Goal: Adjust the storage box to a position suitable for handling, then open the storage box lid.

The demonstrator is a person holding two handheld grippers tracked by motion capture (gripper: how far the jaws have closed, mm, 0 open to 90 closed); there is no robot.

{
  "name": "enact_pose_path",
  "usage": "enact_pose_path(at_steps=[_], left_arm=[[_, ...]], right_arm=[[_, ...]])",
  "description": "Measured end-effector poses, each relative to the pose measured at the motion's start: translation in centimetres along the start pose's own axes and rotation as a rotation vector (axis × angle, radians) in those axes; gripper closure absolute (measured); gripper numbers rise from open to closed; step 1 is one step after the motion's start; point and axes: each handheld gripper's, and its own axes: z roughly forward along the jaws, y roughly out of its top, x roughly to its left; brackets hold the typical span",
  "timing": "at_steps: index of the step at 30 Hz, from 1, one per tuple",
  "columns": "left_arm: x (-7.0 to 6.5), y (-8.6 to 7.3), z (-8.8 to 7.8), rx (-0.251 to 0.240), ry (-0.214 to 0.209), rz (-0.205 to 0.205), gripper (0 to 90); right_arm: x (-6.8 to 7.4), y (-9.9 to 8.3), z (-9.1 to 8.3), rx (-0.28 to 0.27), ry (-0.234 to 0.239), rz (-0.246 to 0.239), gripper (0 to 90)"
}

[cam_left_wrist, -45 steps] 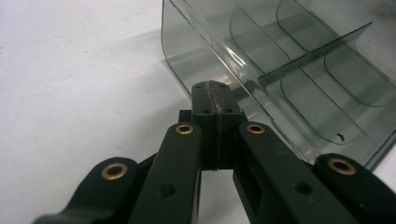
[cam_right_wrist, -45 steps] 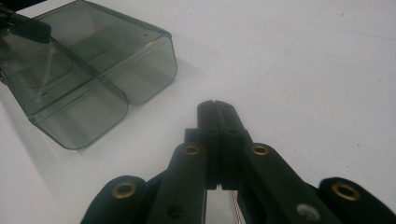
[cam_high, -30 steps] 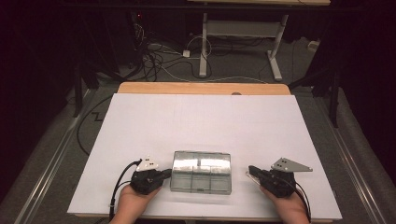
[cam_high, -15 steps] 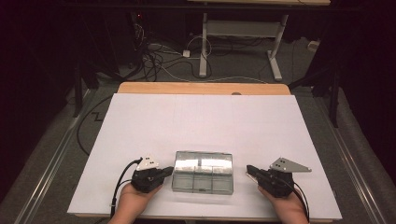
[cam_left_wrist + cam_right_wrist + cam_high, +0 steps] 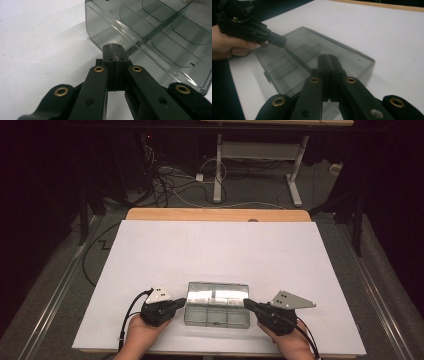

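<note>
Smoky plastic divider box (image 5: 217,304), left gripper (image 5: 181,303) and right gripper (image 5: 247,303) fingers pressed together, dividers clearest in left gripper view.

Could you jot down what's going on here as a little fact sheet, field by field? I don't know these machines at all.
Surface: white table top
Main object: clear plastic compartment box, lying near the person's edge, compartments look empty
Left claw: shut, tip at the box's left end
Right claw: shut, tip at the box's right end
Holding anything: no, both sets of jaws are pressed together with nothing between
Contact with box: too close to tell
Background: dark floor with cables
</note>
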Motion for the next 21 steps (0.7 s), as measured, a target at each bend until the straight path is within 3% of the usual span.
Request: enact_pose_path(at_steps=[10, 16, 21], left_arm=[[-0.1, 0.1, -0.1, 0.02, -0.008, -0.02, 87.2], [-0.4, -0.3, -0.4, 0.071, 0.016, 0.012, 87.3], [-1.1, -1.1, -1.0, 0.076, -0.019, 0.002, 87.3]], right_arm=[[2.7, 0.6, 2.3, 0.031, 0.114, -0.04, 90.0], [4.3, 0.6, 3.3, 0.051, 0.151, -0.071, 90.0], [4.9, 0.5, 3.5, 0.056, 0.174, -0.077, 90.0]])
